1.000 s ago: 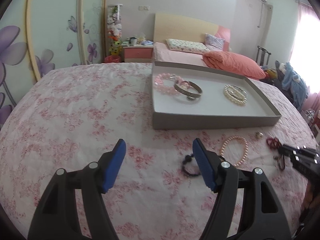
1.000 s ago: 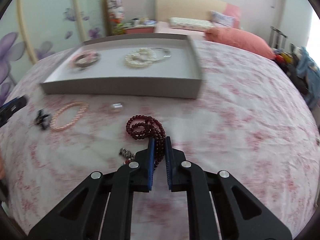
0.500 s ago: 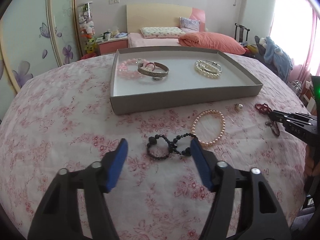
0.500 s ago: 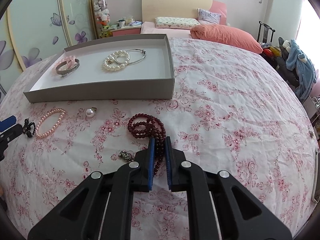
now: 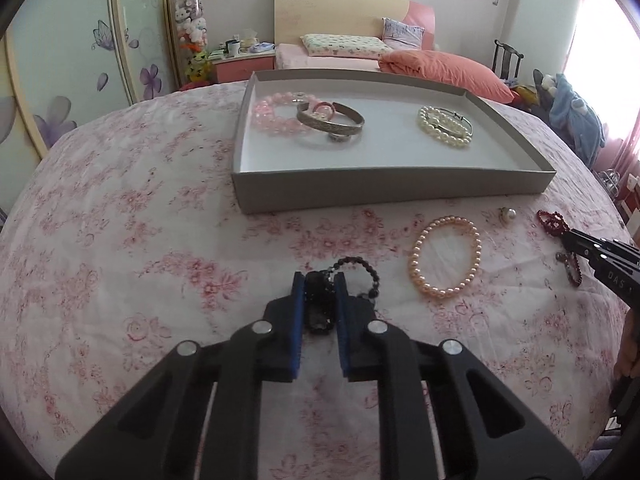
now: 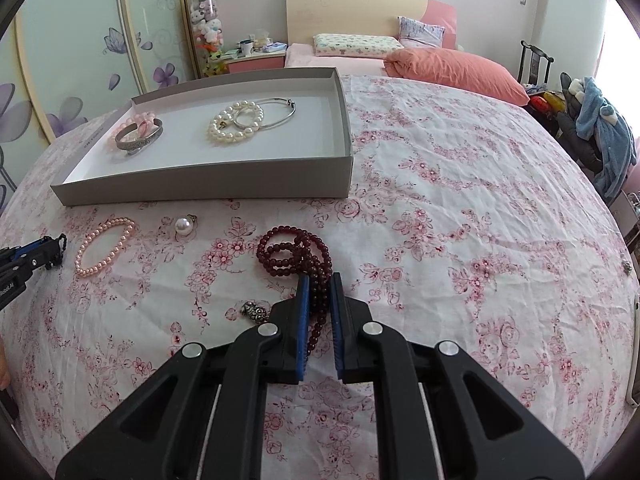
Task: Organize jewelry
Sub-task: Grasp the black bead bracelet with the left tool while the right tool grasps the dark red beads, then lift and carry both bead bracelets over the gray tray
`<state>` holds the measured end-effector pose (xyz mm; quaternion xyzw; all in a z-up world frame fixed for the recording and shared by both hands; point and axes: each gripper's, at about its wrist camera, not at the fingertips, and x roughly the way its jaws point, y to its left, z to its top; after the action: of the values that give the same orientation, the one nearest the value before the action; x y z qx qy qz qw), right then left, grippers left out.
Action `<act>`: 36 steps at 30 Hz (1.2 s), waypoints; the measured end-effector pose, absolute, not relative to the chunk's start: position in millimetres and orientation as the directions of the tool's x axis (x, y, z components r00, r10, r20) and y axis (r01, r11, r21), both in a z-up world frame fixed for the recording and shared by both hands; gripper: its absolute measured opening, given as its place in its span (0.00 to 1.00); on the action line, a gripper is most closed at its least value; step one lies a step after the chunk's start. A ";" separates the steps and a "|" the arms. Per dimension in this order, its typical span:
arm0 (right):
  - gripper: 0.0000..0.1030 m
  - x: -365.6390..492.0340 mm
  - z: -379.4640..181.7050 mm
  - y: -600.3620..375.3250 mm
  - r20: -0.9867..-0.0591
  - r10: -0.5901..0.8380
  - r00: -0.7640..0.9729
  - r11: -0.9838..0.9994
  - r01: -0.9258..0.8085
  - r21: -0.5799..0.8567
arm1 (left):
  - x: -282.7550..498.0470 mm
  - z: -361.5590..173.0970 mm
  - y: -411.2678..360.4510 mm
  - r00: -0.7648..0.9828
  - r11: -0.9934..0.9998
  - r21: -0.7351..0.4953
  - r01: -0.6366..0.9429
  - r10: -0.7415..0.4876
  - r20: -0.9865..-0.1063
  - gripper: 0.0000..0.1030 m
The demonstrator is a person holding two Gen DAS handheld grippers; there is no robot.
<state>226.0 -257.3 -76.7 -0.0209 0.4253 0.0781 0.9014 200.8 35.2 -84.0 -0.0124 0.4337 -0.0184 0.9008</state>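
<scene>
Closing jaws: left gripper (image 5: 319, 280) pinching the black bead bracelet (image 5: 352, 276); right gripper (image 6: 319, 280) clamped on the dark red bead strand (image 6: 296, 252), both on the floral bedspread (image 6: 460, 216) short of the grey tray (image 6: 208, 184).
Risks: only one end of either piece is nipped, so loose loops may slip free on lifting or snag the cloth, and the soft, wrinkled bedding gives underfoot. Setting: bedroom, headboard, salmon pillow, flower-painted wardrobe doors.

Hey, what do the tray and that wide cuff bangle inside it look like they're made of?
The tray looks like grey cardboard or paperboard: matte, thin straight walls, sharp folded corners, white inside. The cuff bangle looks like metal, probably silver-toned with a dull, aged finish: it has a soft sheen and an embossed pattern around the band. Its exact metal can't be told.
</scene>
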 end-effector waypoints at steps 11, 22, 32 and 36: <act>0.11 225.9 -76.7 -257.5 -0.770 0.123 0.626 0.987 -0.158 0.029 | 201.4 -83.1 50.4 0.624 0.999 -0.017 -0.032 0.007 -0.782 0.15; 0.11 225.4 -76.4 -257.3 -0.770 0.138 0.623 0.986 -0.160 0.048 | 201.5 -83.4 48.4 0.621 0.999 0.010 -0.032 0.028 -0.783 0.15; 0.11 225.7 -76.4 -259.5 -0.770 0.147 0.621 0.985 -0.160 0.059 | 201.8 -83.6 47.3 0.622 0.999 -0.011 -0.043 0.018 -0.783 0.15; 0.11 226.0 -76.5 -259.9 -0.770 0.148 0.621 0.985 -0.160 0.060 | 201.8 -83.5 47.0 0.622 0.999 -0.012 -0.042 0.017 -0.783 0.15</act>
<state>226.0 -259.9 -76.5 -0.0071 0.4267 0.0857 0.9003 201.8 47.0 -83.5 -0.0146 0.4344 0.0165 0.9005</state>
